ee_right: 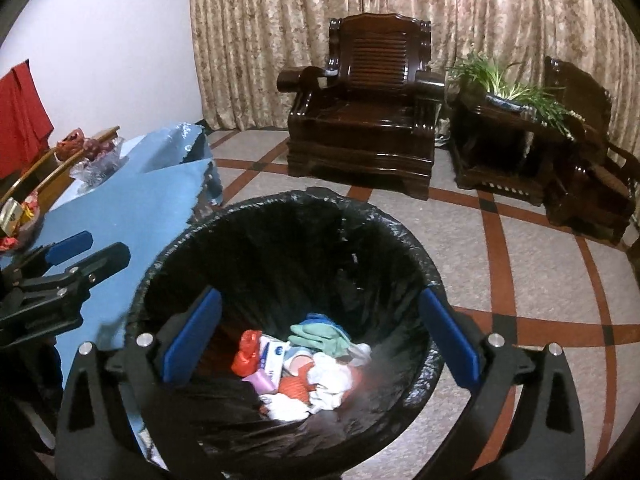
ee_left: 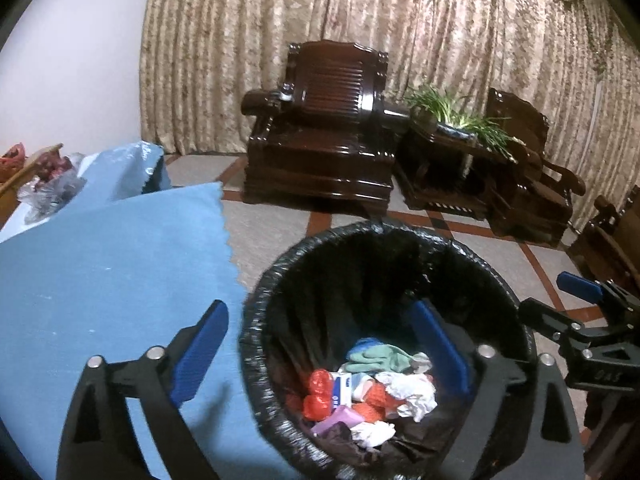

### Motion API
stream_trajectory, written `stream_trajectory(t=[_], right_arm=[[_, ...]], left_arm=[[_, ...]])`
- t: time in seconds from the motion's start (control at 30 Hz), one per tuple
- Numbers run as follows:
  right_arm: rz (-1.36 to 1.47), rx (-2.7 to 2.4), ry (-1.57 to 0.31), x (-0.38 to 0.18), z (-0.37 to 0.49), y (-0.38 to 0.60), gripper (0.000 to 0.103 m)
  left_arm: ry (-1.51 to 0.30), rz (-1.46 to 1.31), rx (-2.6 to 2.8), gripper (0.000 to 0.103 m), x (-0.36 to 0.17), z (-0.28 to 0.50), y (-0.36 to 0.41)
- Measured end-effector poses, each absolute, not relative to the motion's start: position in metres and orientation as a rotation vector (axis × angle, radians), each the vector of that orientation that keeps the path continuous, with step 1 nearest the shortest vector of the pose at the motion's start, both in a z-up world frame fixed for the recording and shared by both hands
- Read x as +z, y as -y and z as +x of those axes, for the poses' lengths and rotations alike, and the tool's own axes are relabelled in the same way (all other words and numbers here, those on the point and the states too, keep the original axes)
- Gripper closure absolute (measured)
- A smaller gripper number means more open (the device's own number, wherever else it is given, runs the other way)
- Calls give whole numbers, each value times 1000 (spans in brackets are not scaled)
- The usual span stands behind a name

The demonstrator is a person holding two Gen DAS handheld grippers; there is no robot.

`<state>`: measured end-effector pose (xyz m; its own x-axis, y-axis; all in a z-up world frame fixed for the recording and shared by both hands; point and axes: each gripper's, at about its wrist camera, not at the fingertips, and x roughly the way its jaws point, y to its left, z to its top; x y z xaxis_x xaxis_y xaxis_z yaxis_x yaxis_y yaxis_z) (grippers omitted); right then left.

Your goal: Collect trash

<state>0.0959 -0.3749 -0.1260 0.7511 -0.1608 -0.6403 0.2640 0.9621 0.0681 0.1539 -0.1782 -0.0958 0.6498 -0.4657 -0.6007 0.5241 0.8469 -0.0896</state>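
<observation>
A round bin with a black liner stands on the floor beside the table. Its bottom holds a pile of trash: crumpled white tissues, red and orange wrappers, a green cloth, a small white box and a purple piece. My left gripper hangs open over the bin's left rim, with nothing between its blue pads. Over the bin's mouth my right gripper is open too, and empty. Neither gripper touches the trash.
A table under a blue cloth sits left of the bin, with a plastic bag and baskets at its far end. Beyond are a dark wooden armchair, a side table with a plant, another chair and curtains.
</observation>
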Motion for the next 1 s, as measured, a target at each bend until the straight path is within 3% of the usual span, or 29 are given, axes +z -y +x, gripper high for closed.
stream_trajectory(t=[1.0], right_arm=[[134,-127,-585,-37,57,303,5]], left_arm=[[-558,89,-374,6,-19,93,96]])
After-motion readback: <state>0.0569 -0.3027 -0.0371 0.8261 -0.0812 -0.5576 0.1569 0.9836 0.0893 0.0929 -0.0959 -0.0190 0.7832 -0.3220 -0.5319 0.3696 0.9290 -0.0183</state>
